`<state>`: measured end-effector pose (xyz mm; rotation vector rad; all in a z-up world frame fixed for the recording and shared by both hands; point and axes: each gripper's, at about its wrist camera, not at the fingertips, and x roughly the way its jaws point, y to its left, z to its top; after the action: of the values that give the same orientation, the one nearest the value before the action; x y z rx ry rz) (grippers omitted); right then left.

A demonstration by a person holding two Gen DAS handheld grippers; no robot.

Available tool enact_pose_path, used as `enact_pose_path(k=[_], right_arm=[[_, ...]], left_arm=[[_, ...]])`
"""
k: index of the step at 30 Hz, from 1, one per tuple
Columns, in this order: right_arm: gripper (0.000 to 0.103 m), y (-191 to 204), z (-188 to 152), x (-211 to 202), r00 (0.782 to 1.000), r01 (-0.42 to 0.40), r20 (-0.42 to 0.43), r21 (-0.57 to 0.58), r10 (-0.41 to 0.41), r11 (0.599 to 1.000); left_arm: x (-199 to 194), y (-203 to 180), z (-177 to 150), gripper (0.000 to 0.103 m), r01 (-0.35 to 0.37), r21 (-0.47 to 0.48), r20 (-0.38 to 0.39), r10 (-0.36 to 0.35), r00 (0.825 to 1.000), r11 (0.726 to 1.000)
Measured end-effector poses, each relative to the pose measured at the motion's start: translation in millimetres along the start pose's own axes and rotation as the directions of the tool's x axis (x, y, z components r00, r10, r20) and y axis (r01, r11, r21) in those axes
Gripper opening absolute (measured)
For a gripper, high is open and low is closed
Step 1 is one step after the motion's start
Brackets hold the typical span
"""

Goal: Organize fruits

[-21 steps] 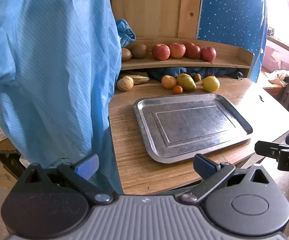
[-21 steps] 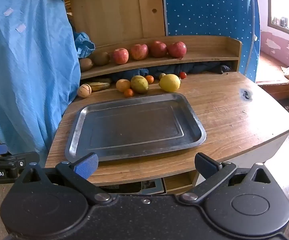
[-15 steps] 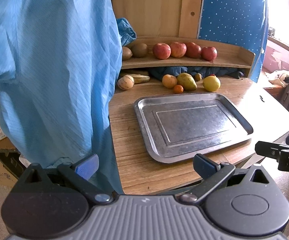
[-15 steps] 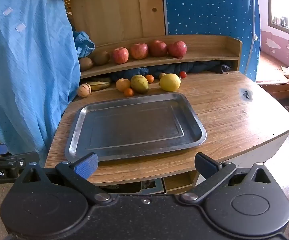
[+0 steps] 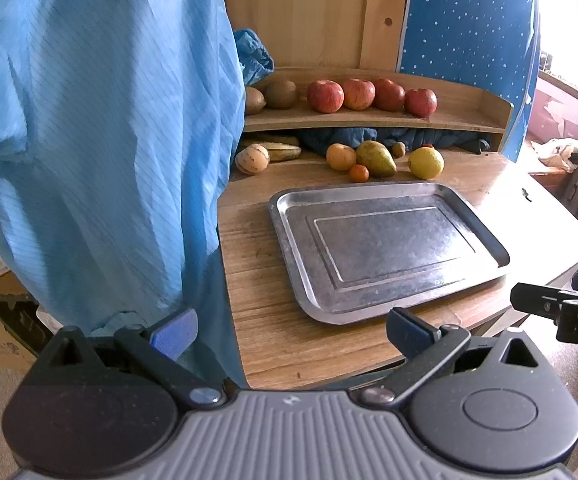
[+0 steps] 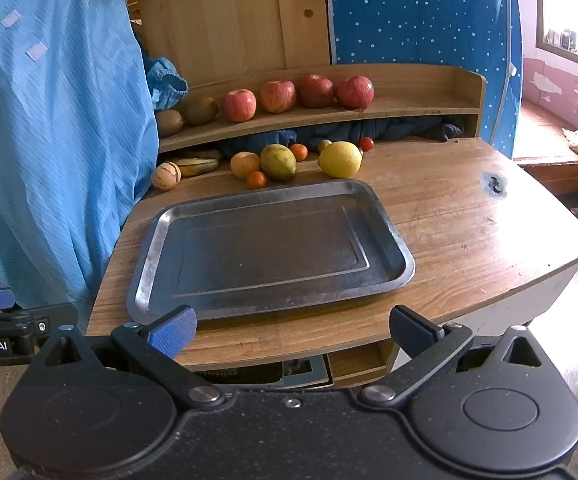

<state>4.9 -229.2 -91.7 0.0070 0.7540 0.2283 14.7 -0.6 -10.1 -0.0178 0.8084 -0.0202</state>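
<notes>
Hovering w/ fingers spread: left gripper (image 5: 291, 330), right gripper (image 6: 293, 330); 1 tray (image 6: 145, 276), 4 apples (image 6: 295, 94).

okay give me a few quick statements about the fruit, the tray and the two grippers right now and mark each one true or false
1. The metal tray holds no fruit. True.
2. Four red apples sit on the upper shelf. True.
3. The lemon lies inside the tray. False: it rests on the wooden table, behind the tray's far rim.
4. The right gripper grips the pear. False: its jaws are open and empty, near the table's front edge.
5. The left gripper is open. True.
</notes>
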Motion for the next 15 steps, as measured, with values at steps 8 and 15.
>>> enact_pose_path(k=[8,15], right_arm=[[0.103,-4.0,3.2,8.5,1.000,-0.007,-0.024,0.004,0.007,1.000],[0.103,-14.3,5.9,20.4,0.998,-0.021,-0.053,0.007,0.021,1.000]], left_arm=[[8.4,-2.7,3.7,0.103,-0.011,-0.009,-0.031,0.010,0.999,1.000],[24.3,-10.3,7.7,0.103,-0.034,-0.013,-0.081,0.033,0.996,0.999]])
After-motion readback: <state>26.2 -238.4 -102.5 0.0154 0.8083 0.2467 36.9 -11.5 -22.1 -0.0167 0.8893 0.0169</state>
